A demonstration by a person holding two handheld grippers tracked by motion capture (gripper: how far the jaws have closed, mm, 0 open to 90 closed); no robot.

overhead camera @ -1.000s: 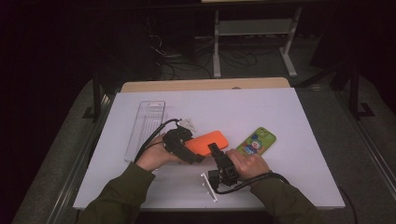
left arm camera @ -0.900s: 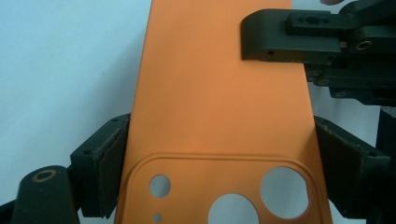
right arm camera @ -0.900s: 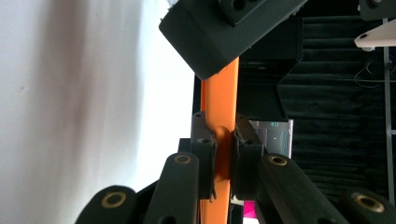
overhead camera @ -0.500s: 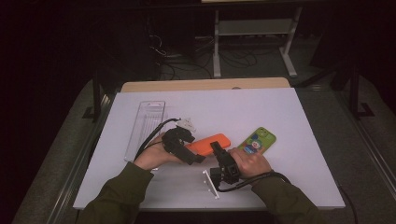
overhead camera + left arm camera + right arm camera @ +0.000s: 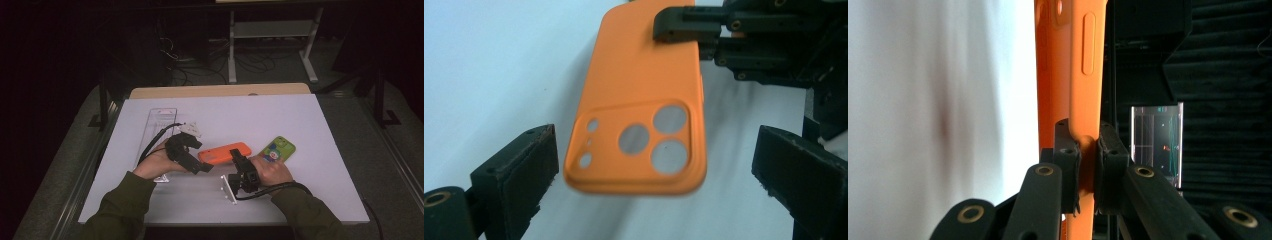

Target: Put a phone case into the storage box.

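An orange phone case (image 5: 223, 153) is held just above the white table, its camera cut-outs facing up toward the left gripper view (image 5: 639, 115). My right gripper (image 5: 1083, 165) is shut on the case's long edge, pads pressed on both sides; in the high view it (image 5: 236, 159) sits at the case's right end. My left gripper (image 5: 659, 170) has just been opening. Its pads (image 5: 524, 165) now stand apart on either side of the case's camera end without touching it. In the high view this gripper (image 5: 200, 166) lies at the case's left end.
A green phone (image 5: 278, 149) with a picture on it lies right of the case, beside the right hand. A clear plastic tray (image 5: 161, 122) lies at the back left of the white table top (image 5: 300, 120). Dark floor, cables and a stand lie beyond.
Both hands stay where they were, with the orange case between them. The left gripper's jaws look a little wider around the case's left end.
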